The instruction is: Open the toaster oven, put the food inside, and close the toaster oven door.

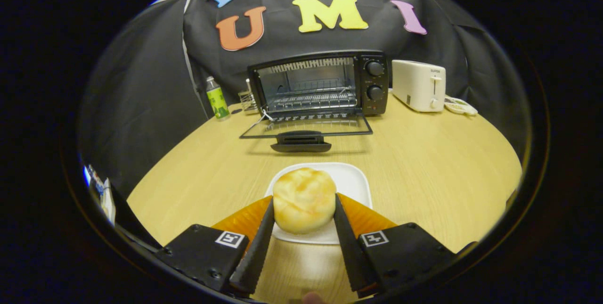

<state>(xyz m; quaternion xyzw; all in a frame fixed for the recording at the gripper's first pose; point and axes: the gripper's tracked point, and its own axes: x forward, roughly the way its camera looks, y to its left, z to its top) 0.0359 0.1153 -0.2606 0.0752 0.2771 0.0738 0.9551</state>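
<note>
A: Pale wood-grain table [424, 162], black cloth behind it. What stands on it, from the left?

B: At ten o'clock from the tool, a green-labelled bottle [216, 99] and a small wire rack [247, 100]. At twelve o'clock the black toaster oven [320, 85], its glass door [306, 127] dropped flat and open, the wire shelf bare. At one o'clock a white toaster [418, 85].

A: And the food?

B: A round, golden bun [304, 199] on a white plate [355, 181], just ahead, between the fingers.

A: What is the tool [304, 217] doing?

B: Both ridged black fingers [258, 242] look pressed on the bun's sides at nine and three o'clock. It appears clamped, the bun still resting on the plate.

A: How will it handle?

B: Probably light, soft and easily dented. Holding across its widest middle seems right; squeeze gently.
</note>
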